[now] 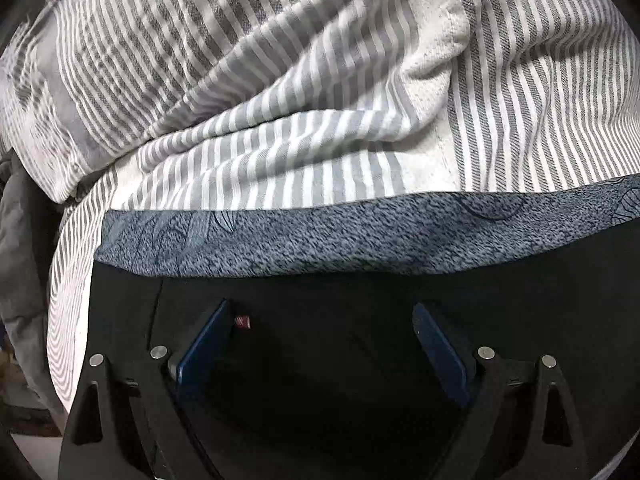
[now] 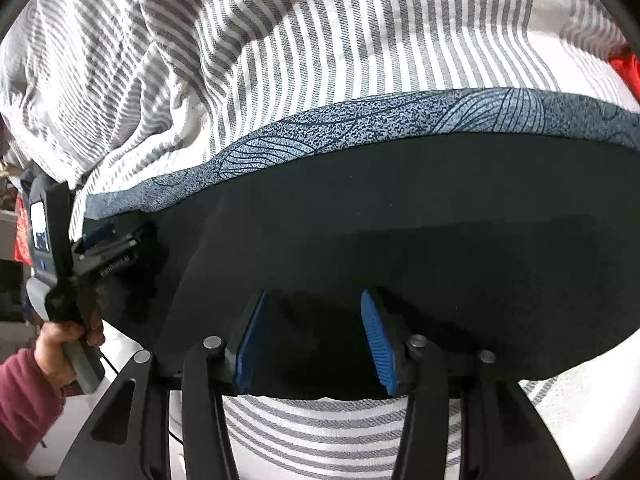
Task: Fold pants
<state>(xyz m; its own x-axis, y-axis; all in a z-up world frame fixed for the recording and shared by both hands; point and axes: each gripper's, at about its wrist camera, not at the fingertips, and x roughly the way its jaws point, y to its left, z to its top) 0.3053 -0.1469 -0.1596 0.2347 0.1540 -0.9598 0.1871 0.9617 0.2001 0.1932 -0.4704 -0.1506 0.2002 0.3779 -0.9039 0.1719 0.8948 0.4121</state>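
Dark, soft pants (image 2: 400, 240) lay flat on the bed with the grey-and-white striped sheet (image 2: 320, 60).

The pants rested on a blue patterned cloth (image 2: 360, 124) near the bed's front edge. They looked light and floppy, not slippery, so an edge or corner seemed the best place to pinch. The left gripper (image 1: 320, 344) had its fingers wide apart above the cloth, holding nothing. The right gripper (image 2: 316, 340) had its fingers partly apart over the near hem, also holding nothing.

Maroon sleeve (image 2: 20, 400), apparently knit cuff
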